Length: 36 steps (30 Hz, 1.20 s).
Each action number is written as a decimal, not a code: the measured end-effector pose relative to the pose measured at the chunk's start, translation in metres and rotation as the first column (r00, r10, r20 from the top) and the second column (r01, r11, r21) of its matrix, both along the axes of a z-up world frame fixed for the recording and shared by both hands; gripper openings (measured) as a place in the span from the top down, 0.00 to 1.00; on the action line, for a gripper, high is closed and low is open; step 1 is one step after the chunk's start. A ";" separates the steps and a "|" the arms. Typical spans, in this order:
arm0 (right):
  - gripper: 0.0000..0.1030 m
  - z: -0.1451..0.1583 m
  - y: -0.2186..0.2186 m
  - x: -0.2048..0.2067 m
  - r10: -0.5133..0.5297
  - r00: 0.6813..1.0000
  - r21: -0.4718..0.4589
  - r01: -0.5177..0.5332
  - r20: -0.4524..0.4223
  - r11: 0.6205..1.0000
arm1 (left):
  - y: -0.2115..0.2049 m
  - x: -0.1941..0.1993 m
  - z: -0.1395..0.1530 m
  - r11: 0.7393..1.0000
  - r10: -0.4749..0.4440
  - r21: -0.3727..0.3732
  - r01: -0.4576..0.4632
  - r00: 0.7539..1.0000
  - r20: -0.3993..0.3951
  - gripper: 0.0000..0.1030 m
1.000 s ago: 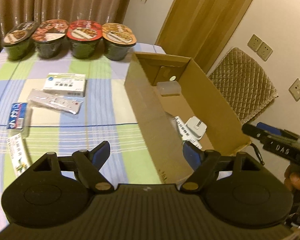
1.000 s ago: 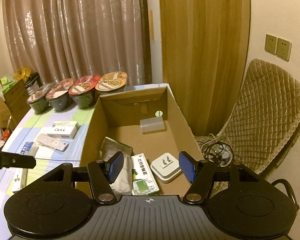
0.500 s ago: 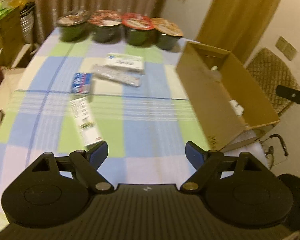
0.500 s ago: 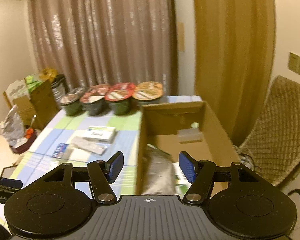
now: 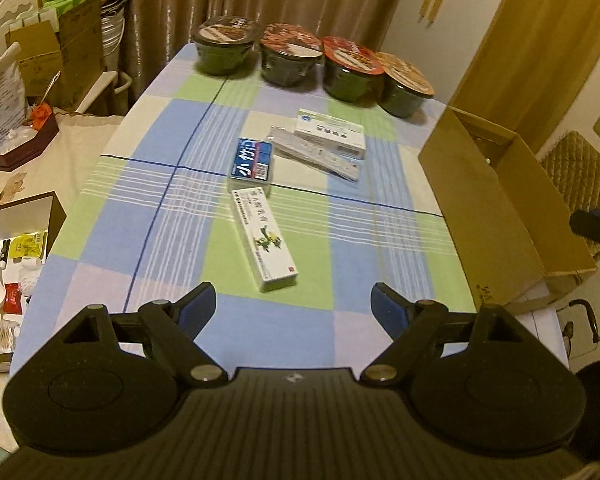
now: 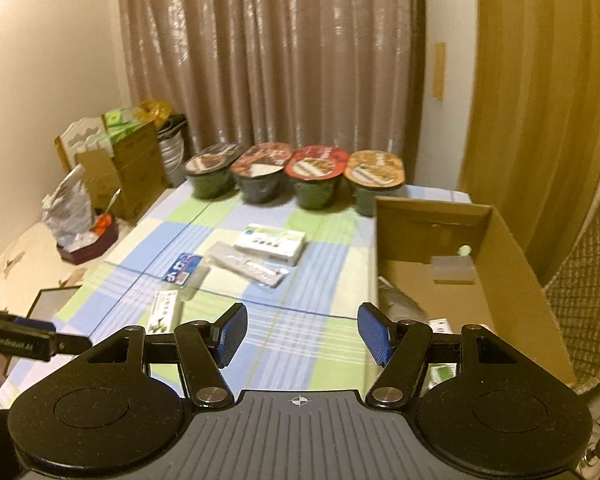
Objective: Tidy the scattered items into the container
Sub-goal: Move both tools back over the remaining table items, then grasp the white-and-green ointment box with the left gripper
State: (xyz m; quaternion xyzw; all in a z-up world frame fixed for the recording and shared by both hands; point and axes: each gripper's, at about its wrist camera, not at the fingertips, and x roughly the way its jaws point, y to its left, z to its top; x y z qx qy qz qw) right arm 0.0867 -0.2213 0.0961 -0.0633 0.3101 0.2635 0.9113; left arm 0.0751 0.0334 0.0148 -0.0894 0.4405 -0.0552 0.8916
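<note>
On the checked tablecloth lie a long white-and-green box (image 5: pixel 265 237), a blue packet (image 5: pixel 252 159), a clear-wrapped flat pack (image 5: pixel 315 153) and a white medicine box (image 5: pixel 331 133). My left gripper (image 5: pixel 294 306) hangs open just short of the long box, nothing between its fingers. The open cardboard box (image 5: pixel 496 200) stands at the table's right edge. My right gripper (image 6: pixel 300 334) is open and empty, above the table beside the cardboard box (image 6: pixel 512 264), which holds a translucent tub (image 6: pixel 452 268) and other packets. The same scattered items (image 6: pixel 256 266) show mid-table.
Four lidded instant-noodle bowls (image 5: pixel 312 66) line the far end of the table. A side surface on the left carries an open tray of small things (image 5: pixel 16 268), cartons and a bag (image 5: pixel 4 96). A quilted chair (image 5: pixel 580 176) stands behind the cardboard box.
Both grippers have swung left, away from the cardboard box and toward the middle of the table. The long white-and-green box now lies straight ahead of my left gripper. Both stay open.
</note>
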 end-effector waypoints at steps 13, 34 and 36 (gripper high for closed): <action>0.34 -0.056 0.047 0.021 0.110 0.992 -0.090 -0.115 -0.064 0.989 | -0.003 0.078 -0.055 1.000 0.003 0.010 -0.002 0.998 -0.062 0.29; 0.34 -0.120 0.110 0.080 0.152 0.972 -0.095 -0.171 -0.179 0.981 | 0.021 0.130 -0.117 0.995 0.055 0.092 -0.045 0.994 -0.099 0.67; 0.35 -0.121 0.124 0.085 0.165 0.970 -0.084 -0.182 -0.178 0.980 | 0.033 0.129 -0.116 0.992 0.084 0.100 -0.074 0.992 -0.093 0.67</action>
